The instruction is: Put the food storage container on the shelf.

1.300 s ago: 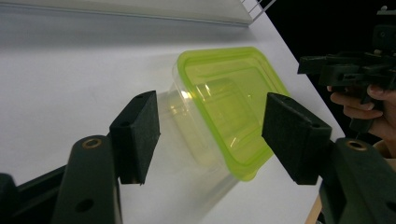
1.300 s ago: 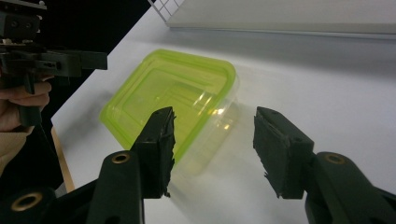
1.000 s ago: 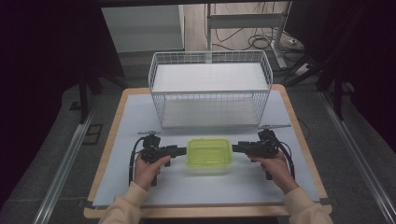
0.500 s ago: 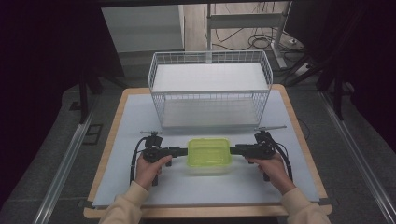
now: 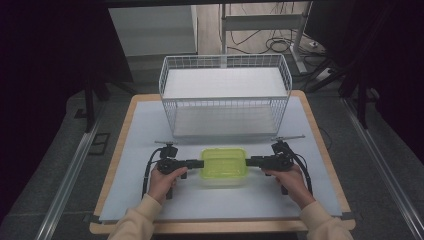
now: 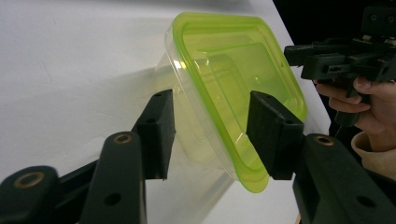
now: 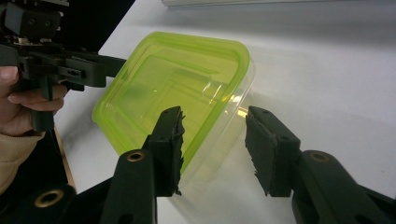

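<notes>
Two grippers, one in each of my hands, meet at opposite ends of a clear plastic container (image 5: 223, 165) with a lime-green lid (image 6: 233, 79), which sits on the white sheet (image 5: 150, 130) covering the wooden table (image 5: 119, 150), near my edge and in front of a white wire basket (image 5: 225, 97).

My left gripper (image 5: 199, 163) comes in from the container's left end, seen from above. In the left gripper view its jaws stand half spread and have just been closing, with the container's end between them: one pad is on the side of the clear wall, the other in front of the green lid's rim. A sliver of the clear wall shows beside the first pad, so I cannot tell whether either pad is actually pressing yet.

My right gripper (image 5: 250, 161) mirrors it at the right end. In the right gripper view its jaws have also just been closing, and the container's corner lies between them. One pad overlaps the lid's edge; the other stands apart from the clear wall, with white sheet showing in the gap. That grip is not made.

The container rests flat on the sheet, lid on, and is seen empty through the plastic. Each gripper view also catches the opposite hand and its black tool beyond the far end of the container. The basket stands well behind, not touching the container.
</notes>
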A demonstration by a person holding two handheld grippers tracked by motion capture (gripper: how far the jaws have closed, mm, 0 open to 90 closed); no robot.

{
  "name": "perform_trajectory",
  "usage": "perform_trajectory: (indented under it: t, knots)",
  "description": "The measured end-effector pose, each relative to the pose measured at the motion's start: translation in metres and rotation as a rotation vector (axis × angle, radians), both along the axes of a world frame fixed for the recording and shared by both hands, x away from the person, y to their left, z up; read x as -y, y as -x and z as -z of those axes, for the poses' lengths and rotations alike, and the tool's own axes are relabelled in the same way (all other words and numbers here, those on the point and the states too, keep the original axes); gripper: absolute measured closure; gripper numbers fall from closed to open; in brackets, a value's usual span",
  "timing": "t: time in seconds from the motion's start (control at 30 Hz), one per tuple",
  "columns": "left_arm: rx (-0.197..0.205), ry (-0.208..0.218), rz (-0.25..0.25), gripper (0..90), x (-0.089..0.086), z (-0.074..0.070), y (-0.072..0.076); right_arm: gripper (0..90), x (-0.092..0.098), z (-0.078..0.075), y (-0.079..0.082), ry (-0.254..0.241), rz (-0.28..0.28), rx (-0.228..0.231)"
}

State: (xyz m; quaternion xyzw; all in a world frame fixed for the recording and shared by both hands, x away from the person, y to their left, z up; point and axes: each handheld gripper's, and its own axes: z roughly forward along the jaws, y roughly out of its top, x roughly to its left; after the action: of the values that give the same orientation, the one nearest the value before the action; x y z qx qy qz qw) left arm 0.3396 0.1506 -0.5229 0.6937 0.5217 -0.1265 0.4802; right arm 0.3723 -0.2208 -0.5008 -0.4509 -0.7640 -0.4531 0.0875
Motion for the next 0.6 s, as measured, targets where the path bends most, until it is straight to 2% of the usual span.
perform_trajectory:
  t: [0.37, 0.6]
  knots:
    - [-0.011, -0.009, 0.026, 66.7, 0.0029, 0.0031, -0.0001, 65.4, -0.0021, 0.0065, -0.0024, -0.024, -0.014, -0.042]
    - [-0.024, 0.013, 0.024, 68.2, 0.002, 0.005, -0.0013, 65.7, -0.0006, 0.0086, -0.0052, -0.049, -0.005, -0.066]
